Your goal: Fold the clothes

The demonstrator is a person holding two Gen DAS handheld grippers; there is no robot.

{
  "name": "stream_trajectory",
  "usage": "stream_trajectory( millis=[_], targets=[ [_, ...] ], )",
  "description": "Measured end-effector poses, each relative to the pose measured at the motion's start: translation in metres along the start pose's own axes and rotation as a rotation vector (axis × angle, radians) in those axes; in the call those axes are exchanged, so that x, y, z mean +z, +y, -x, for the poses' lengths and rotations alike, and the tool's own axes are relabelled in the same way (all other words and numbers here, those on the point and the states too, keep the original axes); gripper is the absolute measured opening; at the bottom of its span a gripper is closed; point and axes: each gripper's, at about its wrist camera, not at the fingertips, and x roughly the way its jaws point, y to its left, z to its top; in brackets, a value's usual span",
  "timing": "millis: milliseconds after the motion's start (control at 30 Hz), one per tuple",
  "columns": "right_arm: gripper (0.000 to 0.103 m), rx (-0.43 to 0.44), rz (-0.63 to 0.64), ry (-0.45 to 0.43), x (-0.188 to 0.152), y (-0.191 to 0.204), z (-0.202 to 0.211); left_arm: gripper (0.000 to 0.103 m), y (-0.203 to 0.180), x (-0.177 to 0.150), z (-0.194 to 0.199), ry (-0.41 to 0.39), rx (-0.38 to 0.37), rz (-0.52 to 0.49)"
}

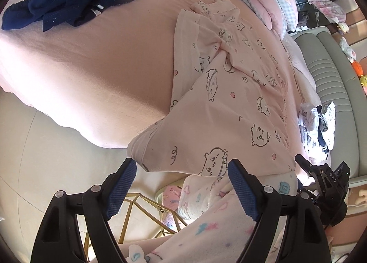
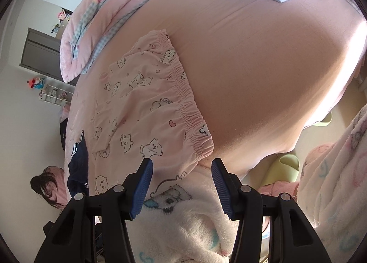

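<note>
Pink print pyjama trousers [image 1: 229, 93] lie lengthwise on the bed [image 1: 103, 61], near its edge, legs partly doubled. Left gripper [image 1: 181, 185] hangs w/ jaws apart by the leg hem; right gripper [image 2: 181, 182] is likewise spread, at the waistband corner [image 2: 201, 146]. Risks: thin fabric, so a pinch may catch one layer only, or snag the sheet, & the hem could slip off the bed.

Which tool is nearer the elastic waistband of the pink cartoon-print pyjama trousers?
Right. The right tool is open just short of the elastic waistband end at the bed edge. The left tool is open at the trousers' leg cuff, where no waistband shows.
</note>
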Motion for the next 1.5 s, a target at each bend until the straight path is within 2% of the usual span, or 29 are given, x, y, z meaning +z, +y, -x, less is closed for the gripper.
stream_trajectory(
  millis=[233, 633, 800, 900, 933, 1100, 1133, 1167, 1200, 1233, 1300, 1367, 1433, 1500],
  targets=[
    [0.053, 0.024, -0.029, 0.029, 0.002, 0.0, -0.015, 0.082, -0.004, 0.003, -0.012, 0.02, -0.031, -0.003],
    [0.053, 0.061, -0.059, 0.019, 0.005, 0.001, -0.026, 0.082, 0.012, -0.005, -0.018, 0.032, -0.004, 0.031],
    [0.052, 0.053, -0.027, -0.005, 0.006, 0.005, -0.025, 0.082, 0.024, -0.004, -0.013, -0.004, -0.062, 0.096],
    [0.031, 0.047, 0.0, -0.01, 0.006, 0.01, -0.025, 0.082, 0.027, 0.0, -0.013, -0.032, -0.088, 0.133],
    [0.028, 0.043, 0.008, -0.01, 0.005, 0.011, -0.026, 0.082, 0.026, 0.002, -0.015, -0.03, -0.091, 0.132],
    [0.023, 0.039, 0.03, -0.025, 0.003, 0.016, -0.025, 0.081, 0.02, 0.008, -0.028, -0.001, -0.121, 0.125],
    [0.022, 0.039, 0.035, -0.03, 0.003, 0.015, -0.024, 0.079, 0.019, 0.008, -0.03, 0.006, -0.13, 0.123],
    [0.022, 0.041, 0.04, -0.034, 0.003, 0.016, -0.023, 0.071, 0.017, 0.009, -0.033, 0.014, -0.138, 0.121],
    [0.022, 0.041, 0.045, -0.037, 0.003, 0.016, -0.022, 0.059, 0.014, 0.009, -0.034, 0.019, -0.146, 0.119],
    [0.022, 0.036, 0.054, -0.042, 0.003, 0.017, -0.022, 0.053, 0.012, 0.009, -0.035, 0.022, -0.139, 0.116],
    [0.022, 0.022, 0.074, -0.052, 0.002, 0.02, -0.021, 0.031, 0.01, 0.008, -0.036, 0.015, -0.09, 0.106],
    [0.019, 0.012, 0.093, -0.059, 0.002, 0.022, -0.021, 0.028, 0.01, 0.006, -0.035, 0.005, -0.1, 0.107],
    [0.011, 0.007, 0.114, -0.067, 0.002, 0.025, -0.019, 0.021, 0.009, 0.005, -0.032, -0.012, -0.107, 0.101],
    [0.009, 0.002, 0.136, -0.075, 0.002, 0.028, -0.018, 0.014, 0.006, 0.005, -0.026, -0.04, -0.101, 0.082]
  ],
)
